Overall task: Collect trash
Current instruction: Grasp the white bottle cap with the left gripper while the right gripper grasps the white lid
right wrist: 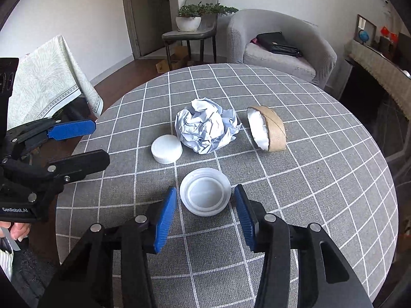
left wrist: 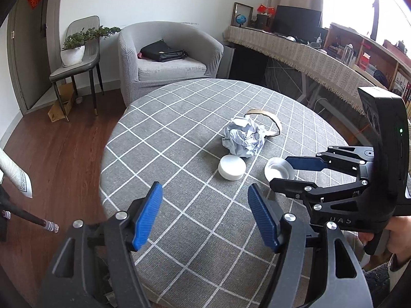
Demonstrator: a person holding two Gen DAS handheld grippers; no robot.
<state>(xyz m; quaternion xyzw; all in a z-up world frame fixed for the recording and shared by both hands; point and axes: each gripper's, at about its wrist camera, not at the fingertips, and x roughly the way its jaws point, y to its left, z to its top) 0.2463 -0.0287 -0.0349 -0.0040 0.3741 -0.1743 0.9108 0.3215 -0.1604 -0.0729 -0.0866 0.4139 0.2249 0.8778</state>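
Right wrist view is giving me the clearest read: I am holding the right hand-held gripper [right wrist: 205,211] with its blue ribbed pads spread wide on either side of the upturned white lid [right wrist: 205,199], gripping nothing yet, one pad at the lid's 9 o'clock and the other at its 3 o'clock. The lid is lying hollow side up on the table [right wrist: 321,179], a round top covered in grey cloth with a white grid. At the lid's 11 o'clock a ribbed white cap [right wrist: 166,148] is sitting closed side up, touching the crumpled paper ball [right wrist: 205,128] at 12 o'clock; the cardboard tape core [right wrist: 269,128] is lying tilted at 1 o'clock. To do this well, I judge I should be lowering until the pads are level with the lid's thin rim, centring it, then closing gently, since smooth rigid plastic may be squirting out of a crooked pinch. The left hand-held gripper [left wrist: 204,218] is hovering open and empty near the table's 6 o'clock edge.
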